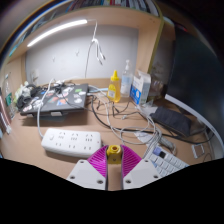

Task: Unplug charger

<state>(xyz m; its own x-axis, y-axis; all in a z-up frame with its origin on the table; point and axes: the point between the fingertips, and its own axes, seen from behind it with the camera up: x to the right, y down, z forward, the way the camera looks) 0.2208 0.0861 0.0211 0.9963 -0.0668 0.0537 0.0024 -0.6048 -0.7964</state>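
My gripper [114, 156] is shut on a small yellow charger plug [114, 151], pinched between the tips of the two magenta pads [98, 162]. A white power strip [70, 141] lies on the wooden desk just ahead and to the left of the fingers. The yellow plug sits to the right of the strip's end and does not look seated in a socket. Grey and white cables [128, 122] run across the desk beyond the fingers.
A white keyboard [171, 160] lies to the right of the fingers, with a dark flat device [172, 120] beyond it. A yellow bottle [114, 88] and a blue-white carton [140, 88] stand at the back. A cluttered dark pile [50, 98] sits back left.
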